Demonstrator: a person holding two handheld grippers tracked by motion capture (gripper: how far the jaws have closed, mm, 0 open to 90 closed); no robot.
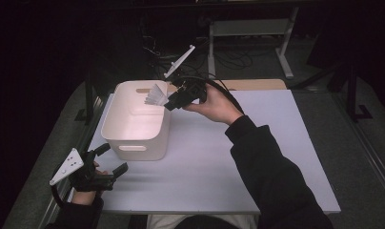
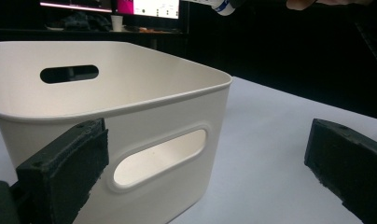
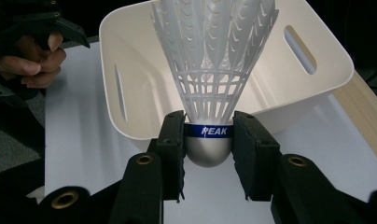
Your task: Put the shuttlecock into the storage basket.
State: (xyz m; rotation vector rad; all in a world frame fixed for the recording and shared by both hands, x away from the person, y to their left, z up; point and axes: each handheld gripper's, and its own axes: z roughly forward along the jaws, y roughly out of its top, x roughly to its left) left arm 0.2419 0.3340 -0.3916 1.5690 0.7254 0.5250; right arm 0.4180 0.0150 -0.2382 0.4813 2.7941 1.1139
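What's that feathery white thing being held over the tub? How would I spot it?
Start at the white tub on the pale table. Above its far right rim, the right gripper grips a shuttlecock by its base. It has a white plastic mesh skirt, a silvery rounded nose and a blue band reading PEAK.

The setting is a dim lab or office workspace. Lit computer monitors (image 2: 109,5) stand on a dark desk in the background, beside a paper cup (image 2: 116,22). Loose cables (image 1: 231,57) lie on the floor under a metal-framed bench (image 1: 250,28). A white work table (image 1: 219,157) occupies the foreground.
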